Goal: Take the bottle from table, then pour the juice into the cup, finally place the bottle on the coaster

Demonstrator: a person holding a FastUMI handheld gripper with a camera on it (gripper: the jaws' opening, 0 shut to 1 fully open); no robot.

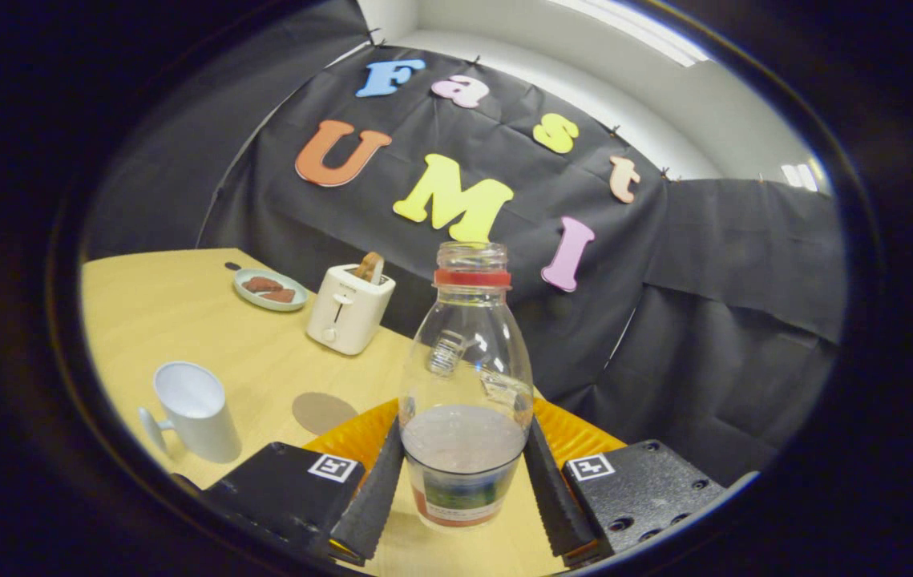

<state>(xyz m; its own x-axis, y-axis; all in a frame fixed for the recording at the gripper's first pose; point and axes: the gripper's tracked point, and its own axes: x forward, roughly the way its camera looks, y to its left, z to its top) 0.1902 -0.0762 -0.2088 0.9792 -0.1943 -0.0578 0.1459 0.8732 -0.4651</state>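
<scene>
A clear bottle (464,377) with a red neck ring and no cap stands upright between my fingers, with pale juice filling its lower part. My gripper (464,437) is shut on the bottle, one finger (372,497) on its left side and the other pressing its right side. A white cup (193,410) with a handle sits on the wooden table (183,320) to the left, beyond my left finger. A round brown coaster (323,412) lies flat between the cup and the bottle. I cannot tell whether the bottle's base rests on the table.
An orange ribbed plate (576,437) lies just behind the bottle. Farther back stand a white toaster (349,308) with a slice in it and a small green plate (270,289) holding brown pieces. The table's edge runs close behind the orange plate.
</scene>
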